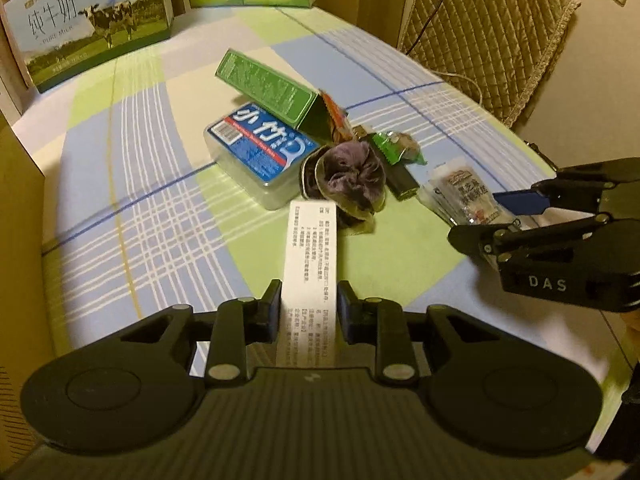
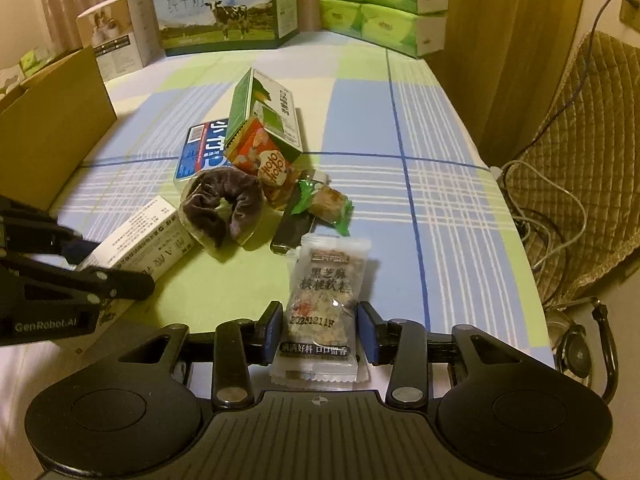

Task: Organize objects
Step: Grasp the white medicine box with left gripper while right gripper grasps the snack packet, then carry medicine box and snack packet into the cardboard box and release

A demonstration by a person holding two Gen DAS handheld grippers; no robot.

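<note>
Left gripper (image 1: 308,304): jaws closed against a long white printed carton (image 1: 310,264), lying on the checked tablecloth (image 1: 140,208) beside a purple velvet scrunchie (image 2: 224,204). Right gripper (image 2: 320,330): jaws narrowly parted around a clear sesame-snack packet (image 2: 324,300); contact unclear.

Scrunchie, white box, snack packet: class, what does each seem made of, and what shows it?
Scrunchie: likely velvety fabric, soft gathered folds.
White box: apparently matte card, flat printed faces, sharp edges.
Snack packet: probably glossy clear plastic film, contents visible, crimped ends.
</note>
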